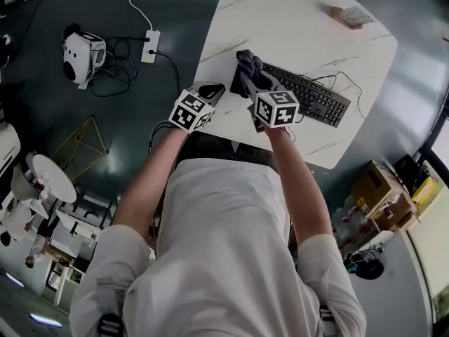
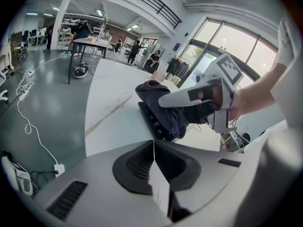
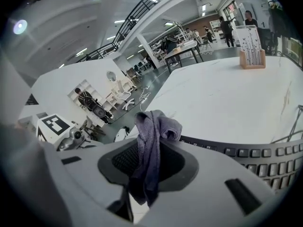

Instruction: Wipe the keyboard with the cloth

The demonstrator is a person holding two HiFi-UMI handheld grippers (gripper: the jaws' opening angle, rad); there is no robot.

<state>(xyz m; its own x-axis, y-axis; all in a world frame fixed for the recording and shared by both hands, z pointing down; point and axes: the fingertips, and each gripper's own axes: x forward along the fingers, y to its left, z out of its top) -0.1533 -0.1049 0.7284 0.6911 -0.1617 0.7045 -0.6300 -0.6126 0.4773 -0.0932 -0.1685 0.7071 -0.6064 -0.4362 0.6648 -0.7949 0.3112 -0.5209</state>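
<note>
**Right tongs** (image 3: 145,174): clenched on the cloth. They are held over the near left end of the keyboard, with the marker cube facing up toward the head camera.

**Cloth** (image 3: 152,136): grey-purple and soft, gathered into a bunch. A twisted strip runs down between the tongs and a folded lump stands above their tips. In the left gripper view its lower folds hang over the end of the keyboard and cover the keys there.

**Keyboard** (image 1: 310,95): black, full-size and corded. It lies flat and slantwise on the surface, with most of its keys uncovered to the right of the cloth. A thin cable trails from its far side.

**Left tongs** (image 2: 153,149): pressed together with nothing between them. They hang at the near edge of the surface, just beside the right tongs and apart from the keyboard.

**Surface** (image 1: 295,20): a white tabletop with faint marble veining and rounded corners.

**Wooden card stand** (image 1: 349,16): holds upright printed cards and stands at the far side of the surface, well apart from the keyboard.

**Floor** (image 1: 175,20): dark green.
- A white power strip (image 1: 150,46) lies on it with its cords.
- A small white device (image 1: 83,55) sits near the strip.
</note>
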